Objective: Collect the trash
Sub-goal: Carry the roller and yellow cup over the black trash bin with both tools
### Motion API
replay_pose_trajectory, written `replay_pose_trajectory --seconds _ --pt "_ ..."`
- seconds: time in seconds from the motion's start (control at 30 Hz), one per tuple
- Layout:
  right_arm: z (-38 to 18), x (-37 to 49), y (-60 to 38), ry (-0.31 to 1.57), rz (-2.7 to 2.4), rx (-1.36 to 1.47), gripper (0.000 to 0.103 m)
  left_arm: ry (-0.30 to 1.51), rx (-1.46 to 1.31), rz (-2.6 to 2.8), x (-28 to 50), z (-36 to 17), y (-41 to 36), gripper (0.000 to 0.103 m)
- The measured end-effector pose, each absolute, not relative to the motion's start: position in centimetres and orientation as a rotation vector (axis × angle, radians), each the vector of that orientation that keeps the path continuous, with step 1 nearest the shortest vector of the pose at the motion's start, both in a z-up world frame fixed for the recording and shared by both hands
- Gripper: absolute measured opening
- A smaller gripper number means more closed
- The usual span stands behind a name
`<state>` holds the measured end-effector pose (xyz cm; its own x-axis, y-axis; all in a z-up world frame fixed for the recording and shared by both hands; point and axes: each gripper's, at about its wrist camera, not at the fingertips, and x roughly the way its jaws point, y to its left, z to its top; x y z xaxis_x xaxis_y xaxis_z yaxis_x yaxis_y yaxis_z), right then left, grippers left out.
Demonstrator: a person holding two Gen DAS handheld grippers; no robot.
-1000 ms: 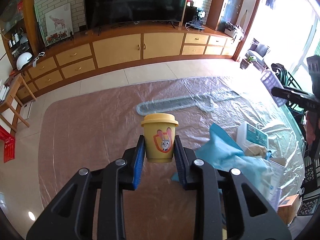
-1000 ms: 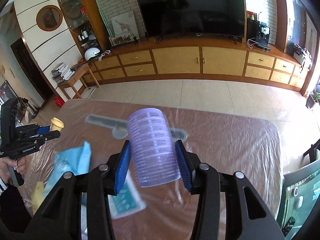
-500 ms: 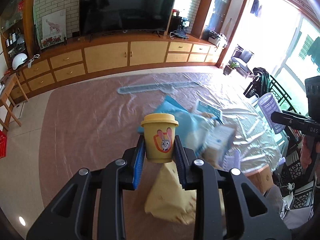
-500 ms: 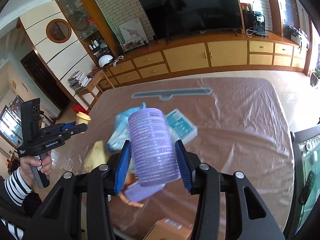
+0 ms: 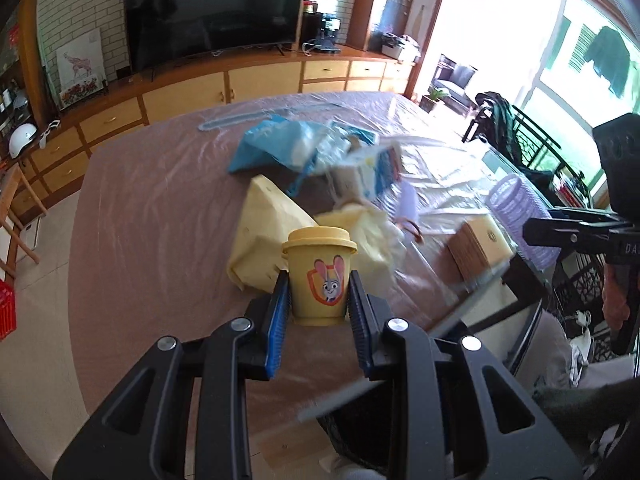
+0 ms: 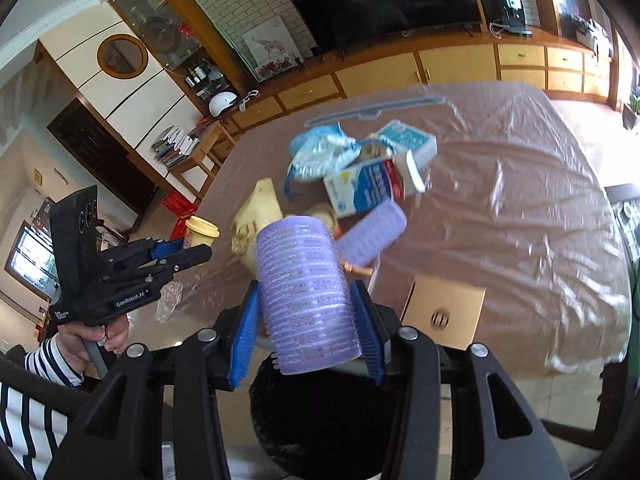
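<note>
Both hands have swung back from the far side of the counter toward its near edge since the earlier frames, each carrying its piece.

Left wrist view: the left gripper (image 5: 318, 308) is clenched on a small yellow cup (image 5: 319, 280), a lidded plastic thing with a cartoon rabbit on its side, held upright between the blue ribbed pads. Where bare plastic sheeting lay beyond the jaws before, the heap now lies: a crumpled blue bag (image 5: 276, 146), a pale yellow bag (image 5: 262, 232), a milk carton (image 5: 370, 174) on its side and a small cardboard box (image 5: 478, 248). A dark bin (image 5: 356, 436) now shows below the jaws at the counter (image 5: 160, 200) edge, which I judge to be the drop point.

Right wrist view: the right gripper (image 6: 306, 318) is grasping a lilac hair roller (image 6: 306, 292), a bristly ribbed cylinder, end-on between its pads. The black, round-mouthed bin (image 6: 320, 420) sits right under it, new to this view. Off to the left, a hand in a striped sleeve (image 6: 40, 364) holds the other gripper with the cup beside the counter. Release over the bin looks to be the next step for both.
</note>
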<state>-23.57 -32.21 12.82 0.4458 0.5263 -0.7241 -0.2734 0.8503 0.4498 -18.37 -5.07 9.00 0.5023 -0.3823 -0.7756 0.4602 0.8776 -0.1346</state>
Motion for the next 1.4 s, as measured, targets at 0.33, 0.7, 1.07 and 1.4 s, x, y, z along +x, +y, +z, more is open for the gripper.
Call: replay_pose_trajectory --seconds 0.33,0.7,1.07,1.4 --pt "10.0 -28.4 -31.1 1.093 0.544 0.252 0.044 0.943 0.137 -0.629 -23.2 7.5 -6.9 0.031" --pt "6.4 -31.1 -30.2 1.200 0.534 0.138 0.044 1.033 0.229 -0.720 -25.8 3.8 -9.0 0.031" --pt "2.5 -32.0 -30.2 1.272 0.465 0.111 0.044 1.101 0.307 -0.741 -26.9 0.4 -10.3 0.031" --pt "0.1 -31.6 -29.8 1.312 0.389 0.109 0.044 1.136 0.353 -0.721 -27.3 -2.1 -11.8 0.031"
